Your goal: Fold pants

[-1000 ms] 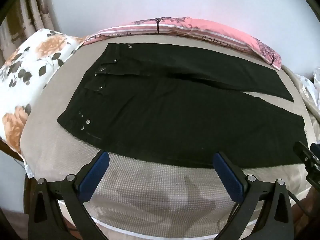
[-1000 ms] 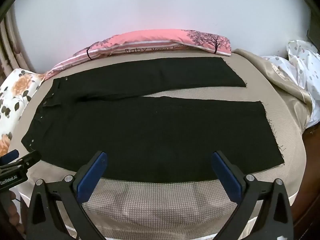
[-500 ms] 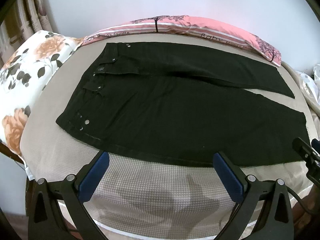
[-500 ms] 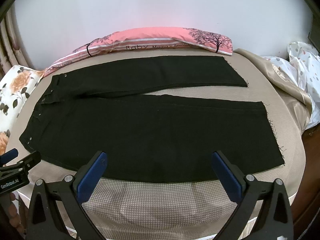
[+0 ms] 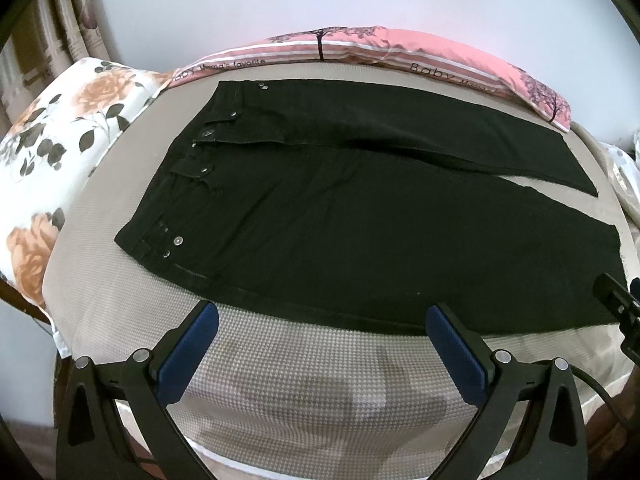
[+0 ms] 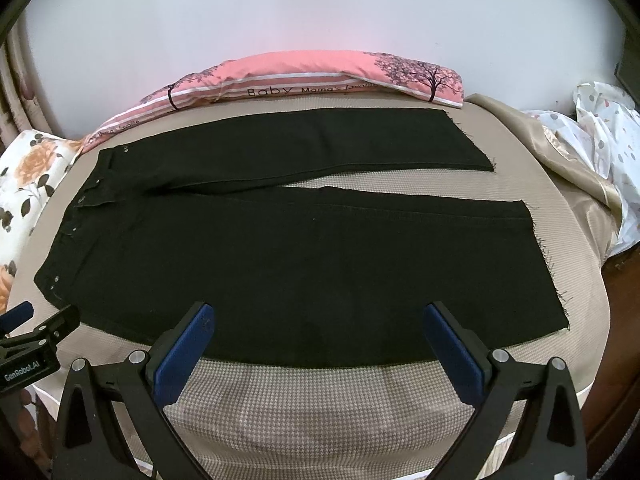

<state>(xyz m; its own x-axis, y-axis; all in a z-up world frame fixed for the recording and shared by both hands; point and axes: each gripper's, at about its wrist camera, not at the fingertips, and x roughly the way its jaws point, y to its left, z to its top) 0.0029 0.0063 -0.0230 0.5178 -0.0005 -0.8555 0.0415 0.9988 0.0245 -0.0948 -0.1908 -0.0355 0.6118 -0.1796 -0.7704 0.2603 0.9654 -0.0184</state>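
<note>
Black pants point(image 5: 360, 208) lie flat and spread out on the beige bed point(image 5: 300, 392), waistband with metal buttons at the left, both legs running right; they also show in the right wrist view point(image 6: 300, 256). My left gripper point(image 5: 322, 316) is open and empty, hovering just before the near edge of the near leg. My right gripper point(image 6: 318, 316) is open and empty, above the near edge of that leg, further toward the hems. Each gripper's tip shows at the edge of the other's view.
A pink striped bolster point(image 6: 304, 76) lies along the far edge against the wall. A floral pillow point(image 5: 52, 152) is at the left by the waistband. Crumpled beige and dotted bedding point(image 6: 592, 152) sits at the right end.
Both grippers have drifted slightly forward and up; the pants look a little lower and nearer in both views. The pants themselves have not moved.
</note>
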